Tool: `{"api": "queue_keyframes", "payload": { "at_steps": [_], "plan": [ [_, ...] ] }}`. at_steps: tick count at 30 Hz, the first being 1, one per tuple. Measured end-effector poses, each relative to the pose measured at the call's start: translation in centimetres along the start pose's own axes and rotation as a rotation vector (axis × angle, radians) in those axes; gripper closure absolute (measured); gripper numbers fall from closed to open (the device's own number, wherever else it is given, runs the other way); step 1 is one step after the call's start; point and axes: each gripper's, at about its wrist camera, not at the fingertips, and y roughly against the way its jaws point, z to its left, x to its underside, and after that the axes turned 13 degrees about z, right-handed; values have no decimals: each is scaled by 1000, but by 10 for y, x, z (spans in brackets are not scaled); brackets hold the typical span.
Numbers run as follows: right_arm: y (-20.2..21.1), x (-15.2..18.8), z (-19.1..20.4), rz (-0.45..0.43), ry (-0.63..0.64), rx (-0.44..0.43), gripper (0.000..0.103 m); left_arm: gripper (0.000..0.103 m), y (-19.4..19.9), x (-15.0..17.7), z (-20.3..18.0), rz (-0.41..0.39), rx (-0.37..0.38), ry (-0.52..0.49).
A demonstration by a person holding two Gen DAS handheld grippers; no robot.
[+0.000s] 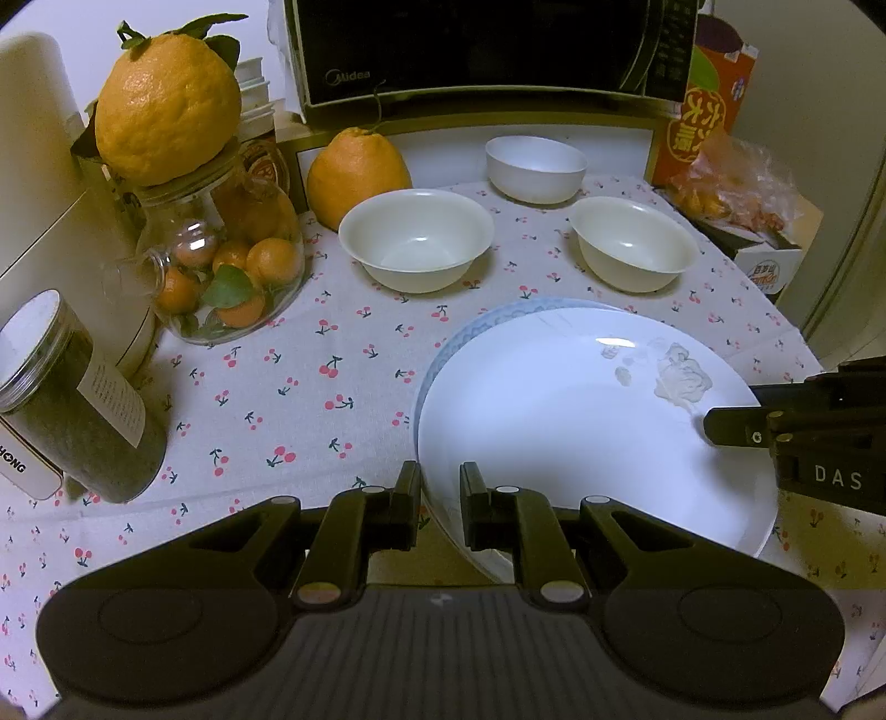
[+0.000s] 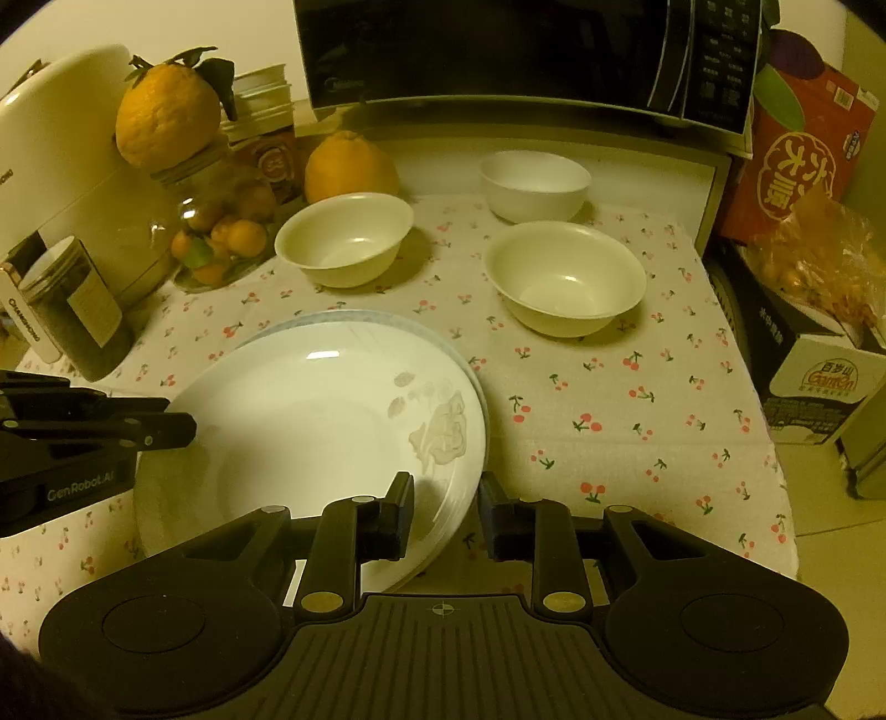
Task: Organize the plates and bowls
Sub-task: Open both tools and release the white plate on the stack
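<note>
A white plate with a pale flower print (image 1: 559, 421) (image 2: 310, 421) lies on top of a blue-rimmed plate (image 1: 498, 318) (image 2: 354, 321) on the cherry-print cloth. My left gripper (image 1: 440, 498) straddles the top plate's left rim, jaws slightly apart. My right gripper (image 2: 446, 507) straddles its right rim, jaws wider apart. Whether either grips the rim is unclear. Three empty bowls stand behind: a cream one at left (image 1: 415, 238) (image 2: 343, 238), a cream one at right (image 1: 634, 243) (image 2: 565, 277), a white one at the back (image 1: 536, 166) (image 2: 532, 185).
A glass jar of small oranges (image 1: 221, 266) topped by a big orange (image 1: 166, 99), a dark canister (image 1: 77, 399) and a white appliance (image 1: 33, 166) crowd the left. A second big orange (image 1: 357, 174), a microwave (image 1: 487, 50) and boxes (image 2: 803, 166) line the back and right.
</note>
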Motion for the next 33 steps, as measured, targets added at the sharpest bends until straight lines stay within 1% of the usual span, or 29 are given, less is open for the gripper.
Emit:
{"api": "queue_keyframes", "payload": {
  "at_steps": [8, 12, 13, 14, 15, 16, 17, 18, 22, 24, 25, 26, 27, 28, 29, 31, 33],
  "plan": [
    [0, -1, 0, 0, -4, -2, 76, 87, 0, -1, 1, 0, 15, 10],
    [1, -2, -2, 4, -17, -14, 76, 81, -1, -1, 1, 0, 14, 11],
    [1, -2, -3, 5, -22, -18, 75, 81, -1, -1, 1, 0, 13, 11],
    [1, -2, -3, 4, -25, -27, 71, 81, -1, -1, 0, -1, 14, 12],
    [2, -3, -4, 4, -31, -35, 67, 79, -1, -1, 0, -1, 14, 12],
    [2, -3, -5, 3, -35, -38, 65, 75, -1, -1, 0, 1, 16, 13],
    [3, -3, -5, 1, -38, -41, 62, 73, -1, -1, 1, 2, 19, 15],
    [3, -3, -5, -1, -40, -42, 58, 68, -1, -1, 1, 3, 22, 16],
    [4, -4, -7, -7, -54, -50, 50, 55, -1, -2, 2, 10, 37, 30],
    [5, -5, -9, -8, -61, -53, 41, 45, 0, -2, 2, 11, 45, 35],
    [6, -5, -9, -9, -64, -54, 39, 39, 0, -2, 2, 12, 47, 38],
    [6, -5, -10, -12, -66, -55, 35, 36, 1, -2, 2, 12, 48, 41],
    [7, -5, -10, -13, -68, -56, 31, 30, 1, -3, 3, 11, 48, 44],
    [7, -5, -10, -15, -69, -58, 30, 26, 1, -3, 3, 10, 46, 50],
    [8, -5, -11, -16, -72, -60, 27, 24, 2, -3, 3, 11, 46, 57],
    [9, -7, -13, -17, -87, -67, 24, 15, 3, -3, 4, 12, 53, 73],
    [11, -9, -17, -17, -110, -84, 17, 10, 3, -4, 5, 12, 63, 88]
  ]
}}
